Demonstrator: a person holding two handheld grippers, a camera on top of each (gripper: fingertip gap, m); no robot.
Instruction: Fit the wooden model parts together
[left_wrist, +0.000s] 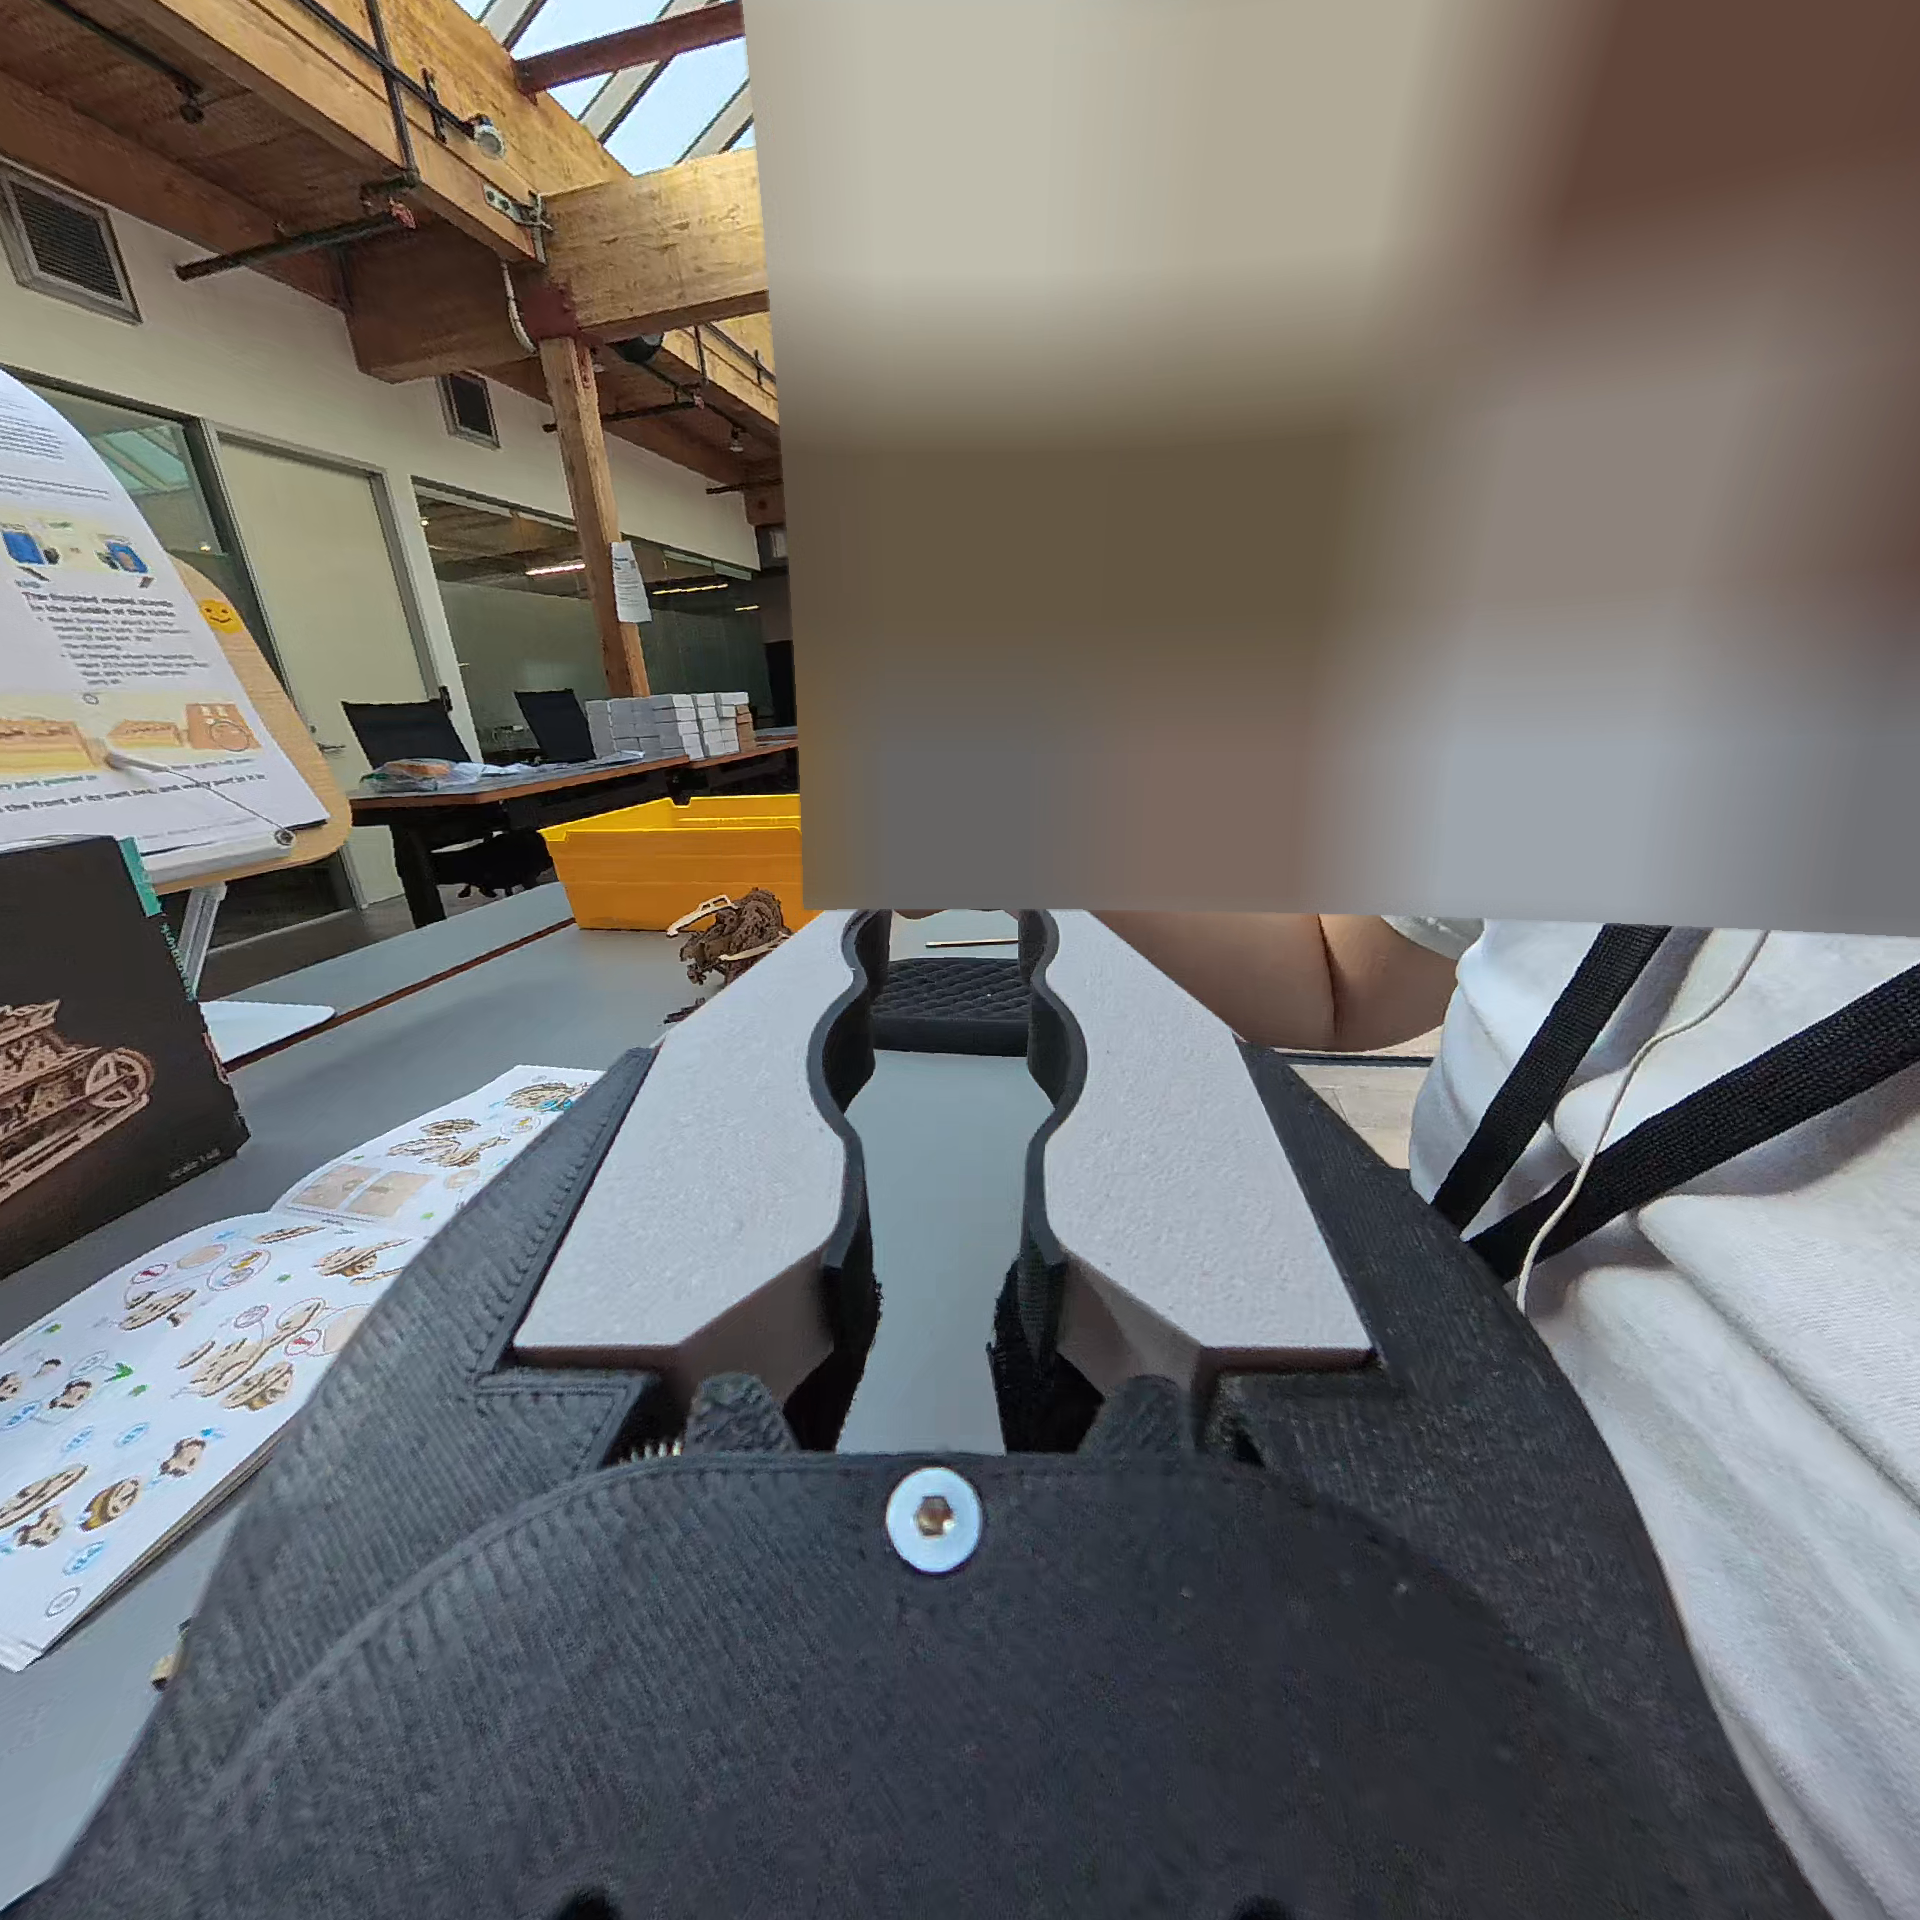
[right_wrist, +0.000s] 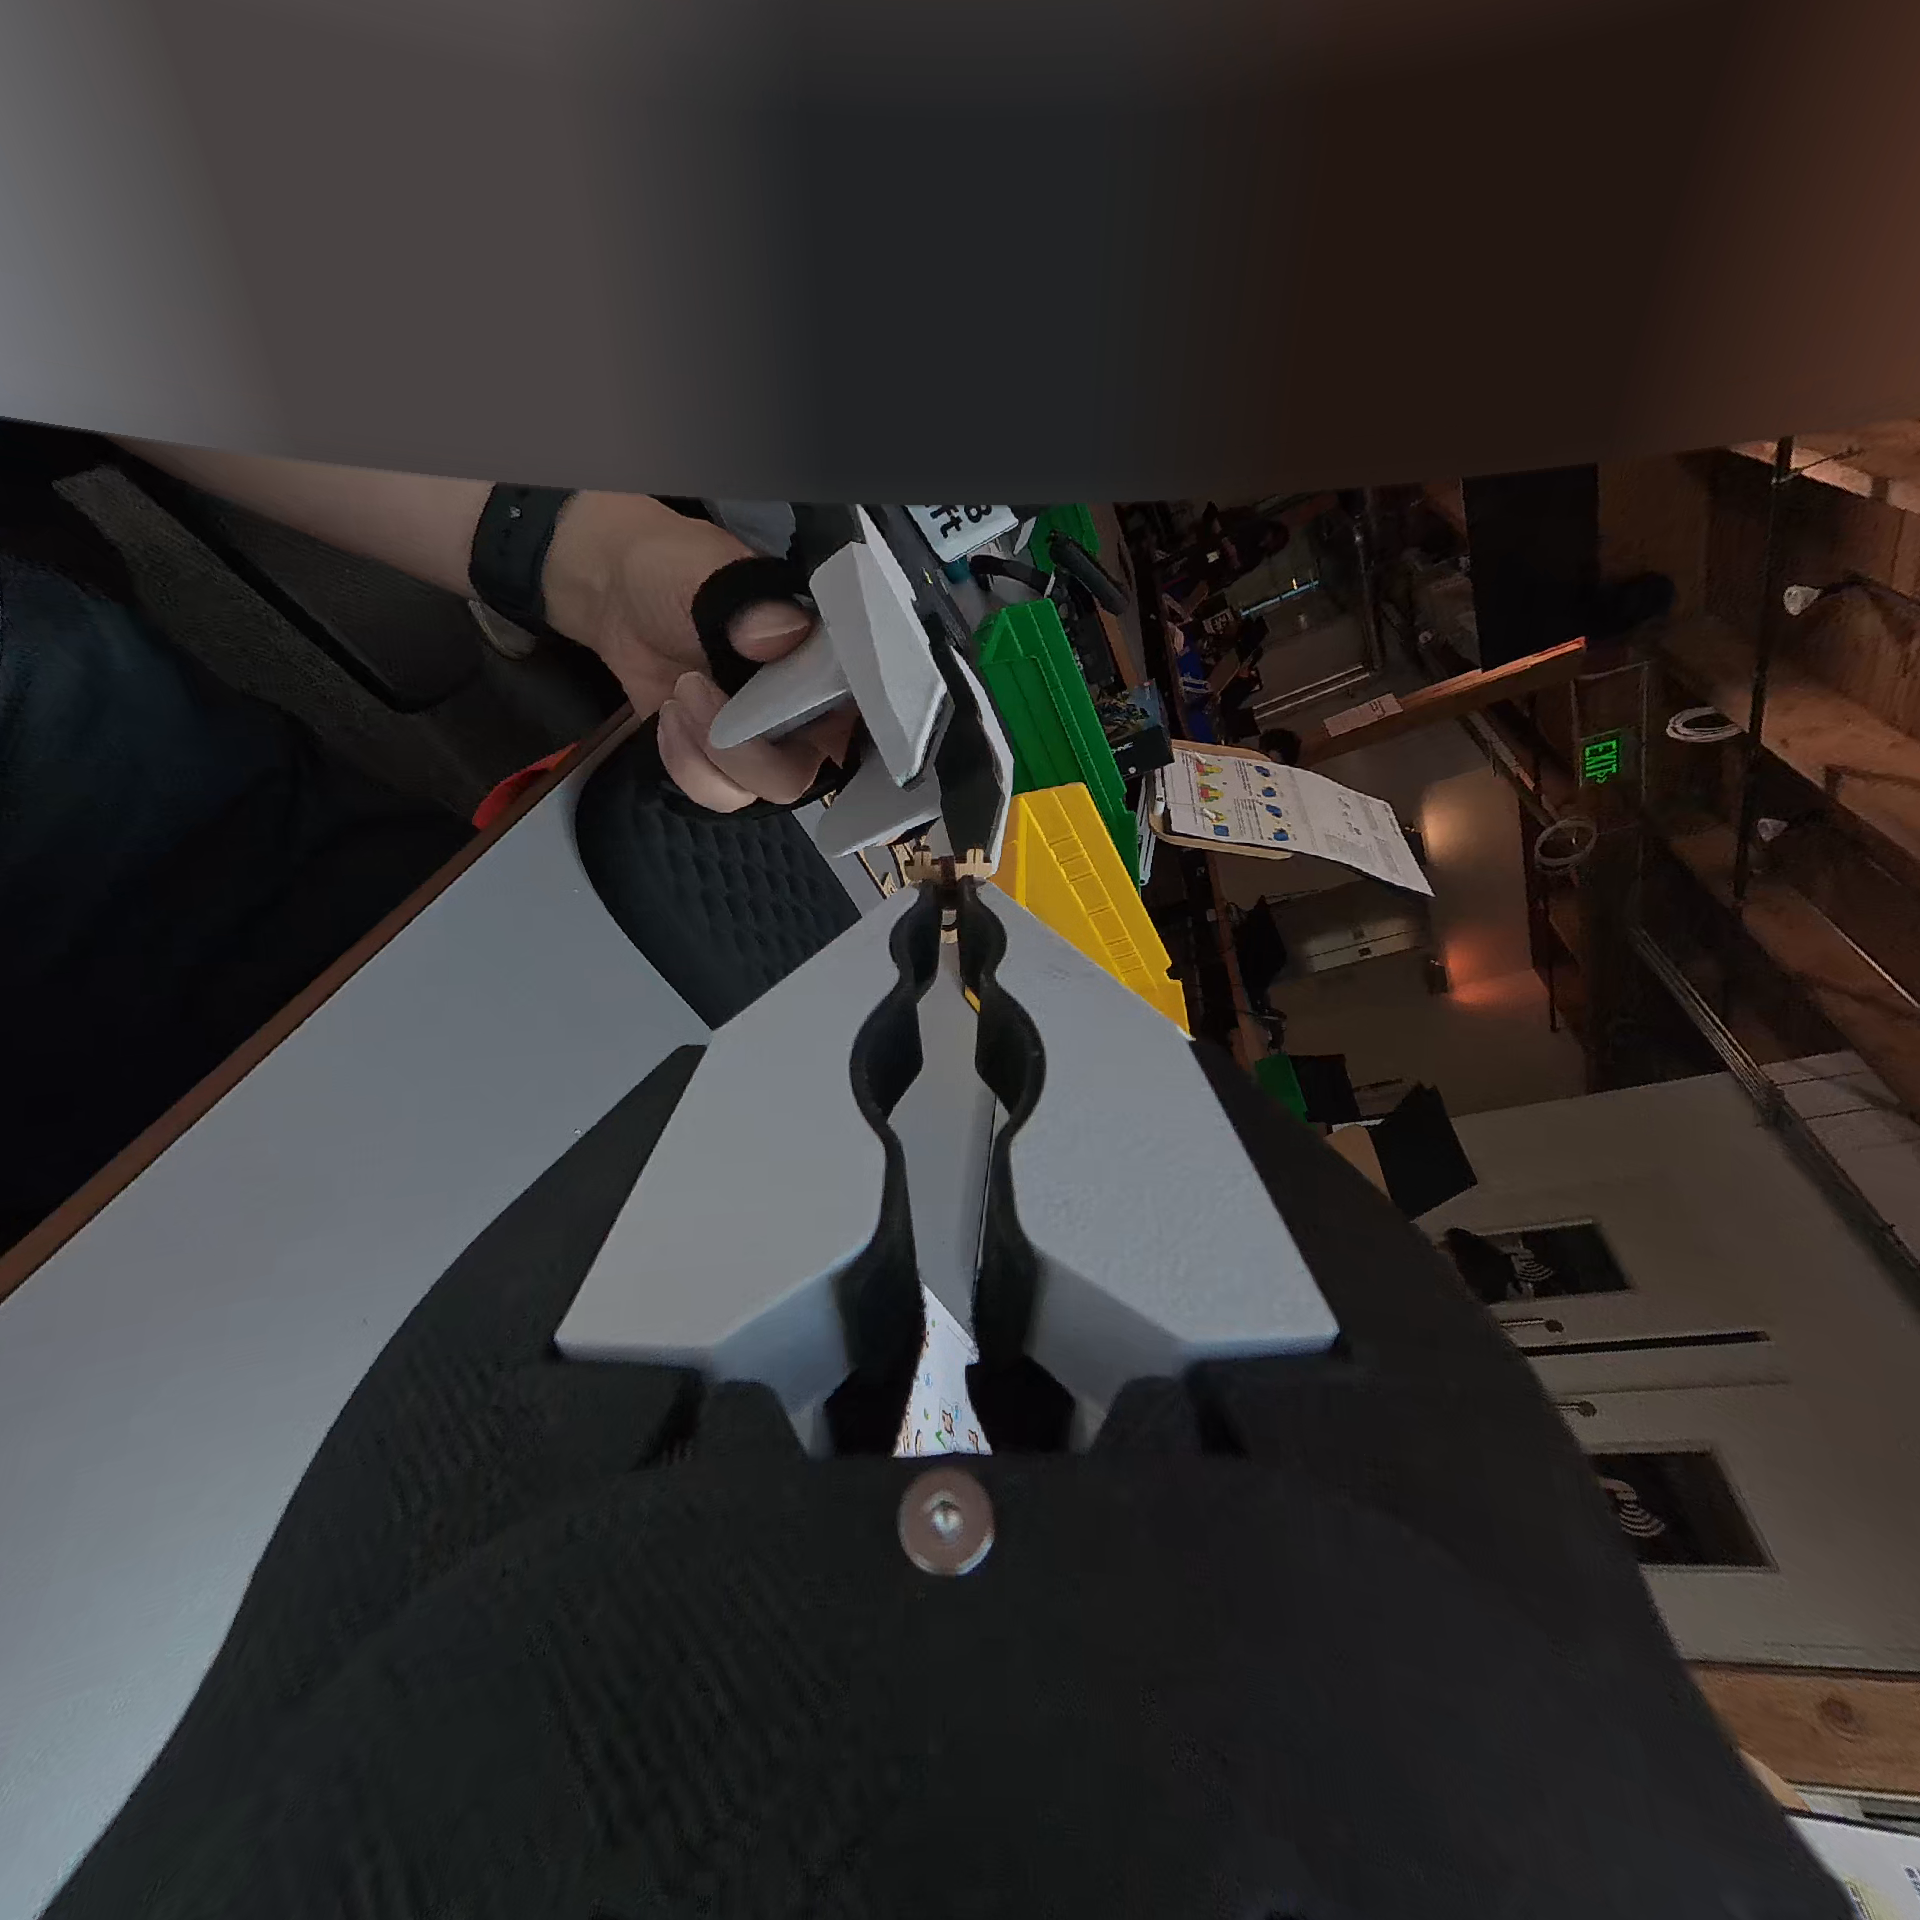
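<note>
In the right wrist view my right gripper is shut on a small pale wooden part, pinched at the fingertips above the grey table. The left gripper, held by a hand, points down at the same part, its tip touching or nearly touching it. In the left wrist view the left gripper has its jaws a clear gap apart. A blurred patch covers the tips, so any held part is hidden. A partly built brown wooden model stands on the table left of it.
An open instruction booklet and a black model box lie at the left. A yellow bin stands behind the model; it also shows beside green bins in the right wrist view. A black quilted object sits at the table edge. The person's white shirt is close on the right. Less than 4 cm separates the two grippers' tips.
</note>
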